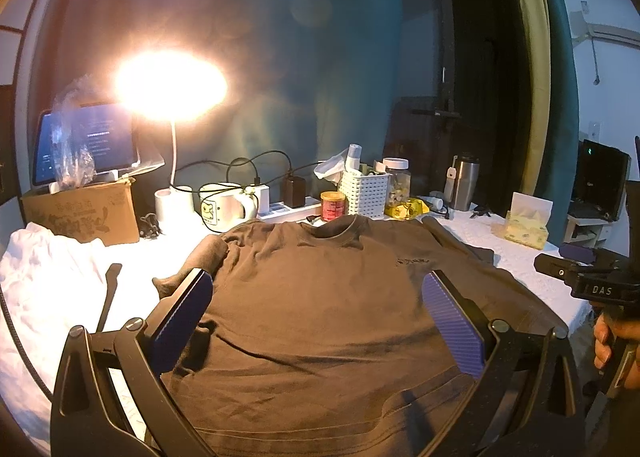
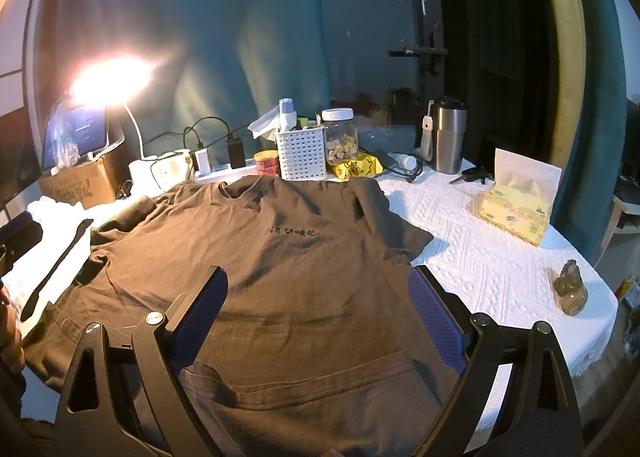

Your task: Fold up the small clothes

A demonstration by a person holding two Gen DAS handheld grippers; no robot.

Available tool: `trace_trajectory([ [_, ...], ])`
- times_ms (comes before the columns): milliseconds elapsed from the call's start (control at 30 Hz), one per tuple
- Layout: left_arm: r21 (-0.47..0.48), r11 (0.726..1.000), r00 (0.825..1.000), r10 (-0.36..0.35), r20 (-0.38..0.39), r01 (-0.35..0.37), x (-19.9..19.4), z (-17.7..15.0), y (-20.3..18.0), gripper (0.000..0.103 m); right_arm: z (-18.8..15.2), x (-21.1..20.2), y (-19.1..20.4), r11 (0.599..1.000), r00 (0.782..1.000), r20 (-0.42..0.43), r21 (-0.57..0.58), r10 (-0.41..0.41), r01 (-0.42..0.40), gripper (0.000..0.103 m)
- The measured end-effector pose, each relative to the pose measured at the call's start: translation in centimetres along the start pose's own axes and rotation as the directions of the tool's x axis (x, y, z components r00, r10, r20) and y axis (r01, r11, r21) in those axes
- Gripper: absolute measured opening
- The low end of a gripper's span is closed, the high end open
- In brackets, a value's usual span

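Brown T-shirt (image 1: 320, 317) lies flat on table (image 2: 480, 257), unfolded — my left gripper (image 1: 318, 297) and right gripper (image 2: 318, 293) gape empty; next, pinch a sleeve edge.

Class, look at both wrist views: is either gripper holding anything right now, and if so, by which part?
Nothing is held. The left gripper and right gripper both hang open above the brown T-shirt, which lies spread flat on the table.

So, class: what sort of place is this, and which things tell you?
Probably a table in someone's home, perhaps a bedroom or study corner. A brown T-shirt lies spread on a white textured tablecloth, with a lit desk lamp, a tissue box and a mug behind.
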State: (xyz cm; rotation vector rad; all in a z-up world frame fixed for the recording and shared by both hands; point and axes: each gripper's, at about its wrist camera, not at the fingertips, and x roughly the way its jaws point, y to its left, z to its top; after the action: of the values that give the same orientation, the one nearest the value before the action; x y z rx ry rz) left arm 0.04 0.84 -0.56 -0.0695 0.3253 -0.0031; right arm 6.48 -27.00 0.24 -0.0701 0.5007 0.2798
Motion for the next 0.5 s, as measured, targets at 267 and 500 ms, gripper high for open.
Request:
trace_trajectory([
  [267,0.009,1.0,1.0,0.005,-0.008,-0.005,0.02,0.06,-0.11,0.103,-0.01,0.04,0.1,1.0,1.0,0.001,0.0,-0.001,0.001,0.094],
  [500,0.022,1.0,1.0,0.013,-0.002,-0.013,0.24,0.07,-0.23,0.103,-0.02,0.16,0.13,1.0,1.0,-0.002,0.0,-0.002,0.002,0.094],
])
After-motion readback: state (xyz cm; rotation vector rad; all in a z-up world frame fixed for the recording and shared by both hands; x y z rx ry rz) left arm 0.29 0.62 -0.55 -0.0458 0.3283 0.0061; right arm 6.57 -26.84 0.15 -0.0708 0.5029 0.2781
